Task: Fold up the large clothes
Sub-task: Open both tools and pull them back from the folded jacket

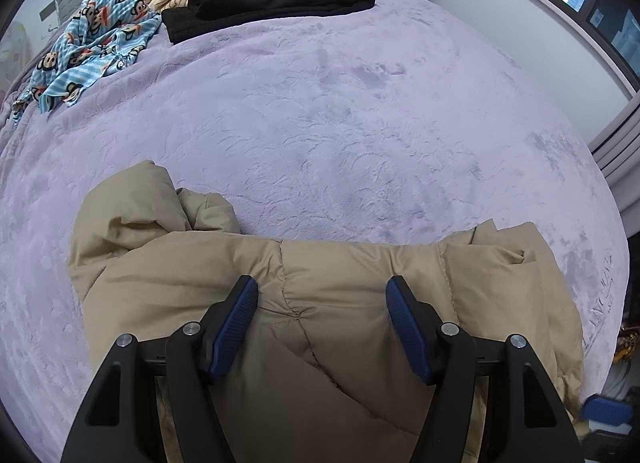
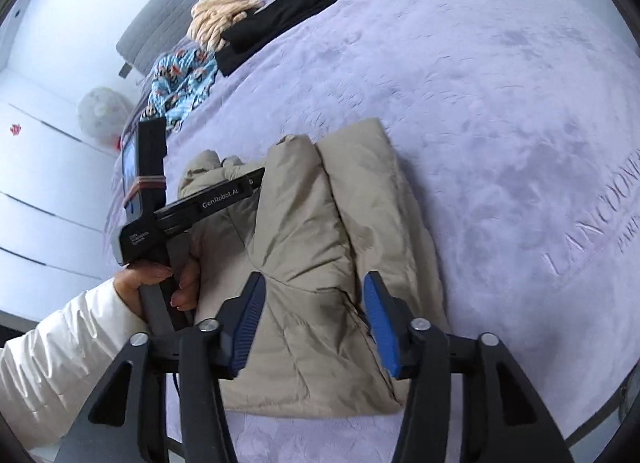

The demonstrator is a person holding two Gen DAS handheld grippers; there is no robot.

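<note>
My left tongs [image 1: 322, 295] gape wide over the tan quilted puffer jacket [image 1: 340, 303], gripping nothing. Right tongs [image 2: 314, 295] are parted w/ puffy fabric between, no pinch. Jacket's folded into a bulky wad at the near edge of the bed [image 1: 320, 123], plush embossed lilac cover. Jacket's near end is hidden by the tongs. Cover lettering [image 2: 600, 215] cut off: "LANCO…". Left tongs' body reads "GenRobot.AI".
</note>
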